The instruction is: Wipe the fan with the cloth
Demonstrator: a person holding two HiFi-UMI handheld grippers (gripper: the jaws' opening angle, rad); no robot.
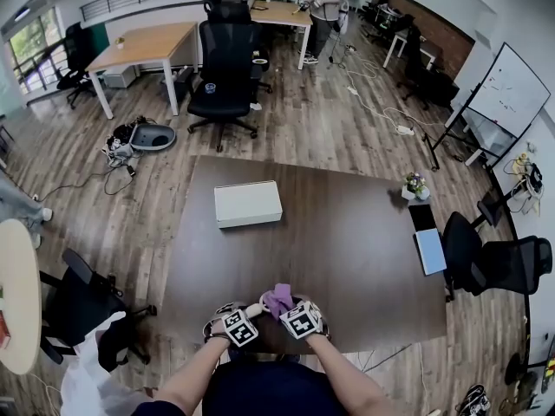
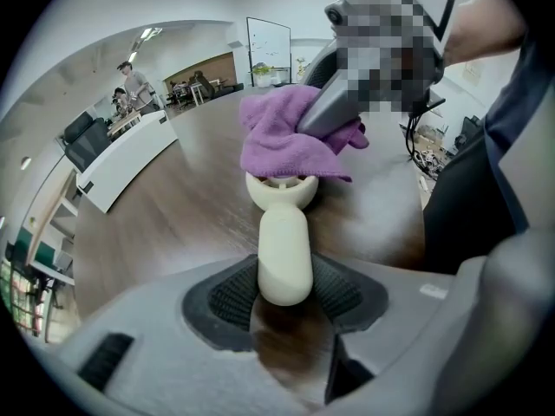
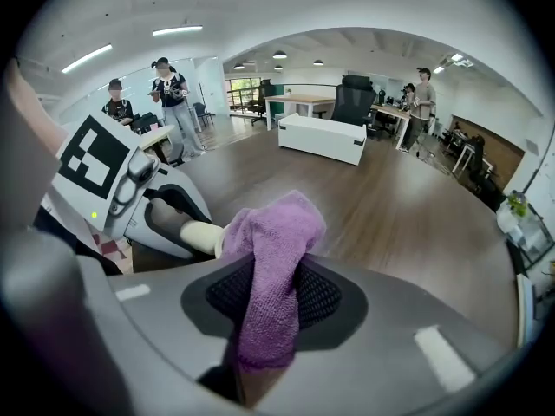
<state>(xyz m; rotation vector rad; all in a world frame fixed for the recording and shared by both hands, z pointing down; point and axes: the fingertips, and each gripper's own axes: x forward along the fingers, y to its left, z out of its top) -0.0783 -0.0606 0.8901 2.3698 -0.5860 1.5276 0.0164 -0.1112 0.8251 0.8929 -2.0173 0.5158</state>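
**Forearms and two grippers at the near desk (image 1: 347,232) edge: fan (image 1: 257,308) in one, cloth (image 1: 279,299) in the other**

Nearest the head camera, the person's two bare forearms reach forward to the near edge of the dark wooden desk. The left hand-held gripper (image 1: 250,315) has its ribbed pads clamped on the rounded cream handle of the small fan (image 2: 284,241), one pad on each side. The handle points away from that gripper, with the fan's round head beyond it. The right hand-held gripper (image 1: 290,308) sits just beside the left one. Its jaws pinch a fold of the purple cloth (image 3: 277,232), which bunches up past the pads. The cloth (image 2: 286,137) lies draped over the fan's head and covers most of it. Whether the head touches the desk cannot be told.

Farther along the desk lies a white box (image 1: 248,204), well apart from the grippers. Near the right edge a small potted plant (image 1: 414,185) stands, with a flat light-blue thing (image 1: 430,250) lying nearer the camera.

Beyond the desk, on the wood floor, is a black office chair (image 1: 224,68). A whiteboard (image 1: 510,89) leans at the right. People (image 1: 328,7) stand by lighter tables at the far end of the room.
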